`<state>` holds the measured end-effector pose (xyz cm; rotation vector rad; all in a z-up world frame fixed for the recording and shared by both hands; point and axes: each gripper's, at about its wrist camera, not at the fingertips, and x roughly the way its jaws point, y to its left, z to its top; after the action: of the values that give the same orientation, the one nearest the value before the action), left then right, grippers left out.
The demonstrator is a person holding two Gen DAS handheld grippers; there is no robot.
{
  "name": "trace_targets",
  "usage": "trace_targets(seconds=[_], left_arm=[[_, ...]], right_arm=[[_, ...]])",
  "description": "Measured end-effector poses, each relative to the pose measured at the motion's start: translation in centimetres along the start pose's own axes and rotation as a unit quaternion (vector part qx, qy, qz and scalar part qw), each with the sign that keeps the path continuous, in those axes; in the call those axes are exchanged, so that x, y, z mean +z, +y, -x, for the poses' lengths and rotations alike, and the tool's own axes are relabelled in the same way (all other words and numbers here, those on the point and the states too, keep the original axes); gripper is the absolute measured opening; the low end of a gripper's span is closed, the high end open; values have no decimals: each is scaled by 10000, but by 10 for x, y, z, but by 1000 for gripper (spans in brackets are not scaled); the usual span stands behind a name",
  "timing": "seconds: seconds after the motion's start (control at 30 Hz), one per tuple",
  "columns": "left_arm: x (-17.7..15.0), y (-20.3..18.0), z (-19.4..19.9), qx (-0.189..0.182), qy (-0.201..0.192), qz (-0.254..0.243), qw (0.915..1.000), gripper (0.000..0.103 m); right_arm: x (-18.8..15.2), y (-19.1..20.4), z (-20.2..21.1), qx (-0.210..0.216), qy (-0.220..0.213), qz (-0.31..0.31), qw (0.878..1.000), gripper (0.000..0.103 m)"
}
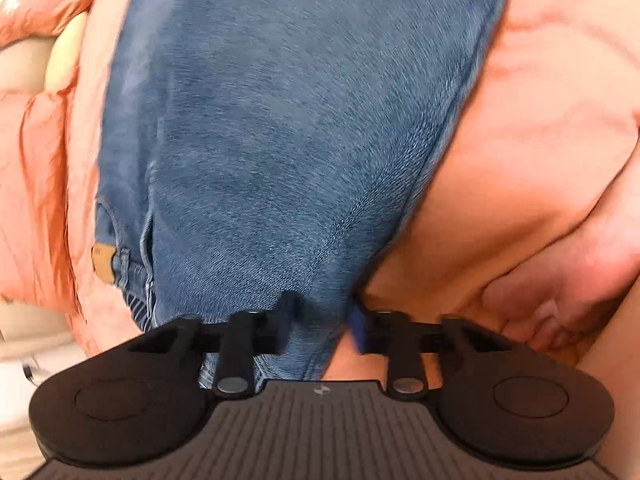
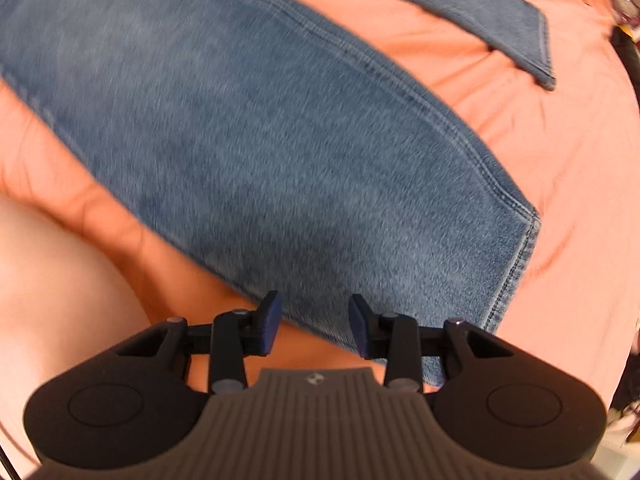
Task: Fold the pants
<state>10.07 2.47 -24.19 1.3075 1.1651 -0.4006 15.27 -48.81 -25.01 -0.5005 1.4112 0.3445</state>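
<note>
Left gripper [image 1: 320, 322], black two-finger tool with blue pads, pinches a bunched fold of the blue denim pants [image 1: 280, 120] near the waistband end, tan leather patch [image 1: 102, 262] at left; pants lie on the orange-pink quilted bedspread [image 1: 520, 160]. Grip is thick and gathered, so layers may slip out unevenly if pulled hard. Right gripper [image 2: 314, 324], same black tool, jaws spread, hovers at the near edge of the pant leg, hem [image 2: 516, 264] to the right, second leg [image 2: 500, 20] well apart. Risk: closing here grabs bedspread with denim, or misses the edge; legs stay misaligned
</note>
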Motion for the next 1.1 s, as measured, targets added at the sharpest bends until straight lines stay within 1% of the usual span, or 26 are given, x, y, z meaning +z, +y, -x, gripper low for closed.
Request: trace_targets(seconds=[0.03, 0.13, 0.2, 0.27, 0.33, 0.37, 0.4, 0.43, 0.5, 0.57, 0.67, 0.73, 0.77, 0.8, 0.83, 0.87, 0.9, 0.93, 0.97, 1.03, 1.1], left_arm=[[-2, 3, 5, 48, -76, 160, 9998, 19], [-11, 20, 22, 128, -313, 754, 9966, 17], [-15, 31, 36, 215, -496, 1155, 9918, 16], [-18, 44, 48, 322, -671, 1522, 9855, 17], [-13, 52, 57, 445, -796, 1750, 9803, 17], [-8, 53, 61, 515, -845, 1802, 9786, 17], [-1, 53, 63, 586, -883, 1838, 9772, 17], [-1, 55, 67, 648, -919, 1872, 9759, 17], [-3, 62, 71, 743, -1011, 1991, 9719, 17], [-6, 68, 77, 858, -1098, 2125, 9672, 17], [-10, 82, 92, 1019, -1198, 2320, 9599, 16], [-13, 92, 104, 1126, -1252, 2413, 9557, 16], [-14, 100, 108, 1186, -1271, 2456, 9537, 16], [-16, 107, 112, 1226, -1300, 2491, 9518, 16], [-17, 115, 116, 1207, -1340, 2528, 9506, 16], [-18, 122, 121, 1174, -1390, 2531, 9502, 16], [-17, 127, 123, 1161, -1422, 2474, 9513, 16], [-13, 130, 124, 1172, -1415, 2377, 9538, 16], [-9, 130, 122, 1179, -1396, 2294, 9560, 16], [-1, 128, 117, 1202, -1295, 2116, 9612, 16], [3, 126, 114, 1146, -1284, 2097, 9625, 16]], right_arm=[[-2, 1, -1, -13, 24, 114, 9999, 38], [-10, 4, -8, 67, 196, 424, 9989, 39], [-13, 8, -13, -20, 214, 588, 9980, 39], [-17, 11, -17, -118, 111, 652, 9977, 38], [-21, 16, -17, -255, -52, 687, 9973, 25], [-23, 18, -15, -339, -113, 712, 9968, 23], [-26, 19, -11, -390, -189, 685, 9967, 16], [-29, 19, -5, -439, -297, 629, 9966, 12], [-37, 19, 13, -651, -581, 438, 9952, 7], [-44, 18, 39, -941, -985, 132, 9906, 4], [-49, 14, 87, -1403, -1697, -362, 9748, 1], [-47, 13, 121, -1731, -2125, -529, 9602, 0], [-46, 14, 139, -1965, -2314, -564, 9511, 0], [-44, 15, 158, -2405, -2504, -644, 9356, 0], [-44, 11, 177, -2750, -2679, -748, 9203, 0], [-44, 5, 197, -2921, -2860, -922, 9080, 0], [-43, -3, 215, -2924, -2965, -1100, 9025, 0], [-41, -11, 228, -2855, -3037, -1214, 9008, 0], [-39, -16, 236, -2718, -3095, -1187, 9035, 0], [-31, -18, 233, -2357, -2941, -1036, 9204, 0], [-21, -13, 214, -1644, -2608, -807, 9479, 0]])
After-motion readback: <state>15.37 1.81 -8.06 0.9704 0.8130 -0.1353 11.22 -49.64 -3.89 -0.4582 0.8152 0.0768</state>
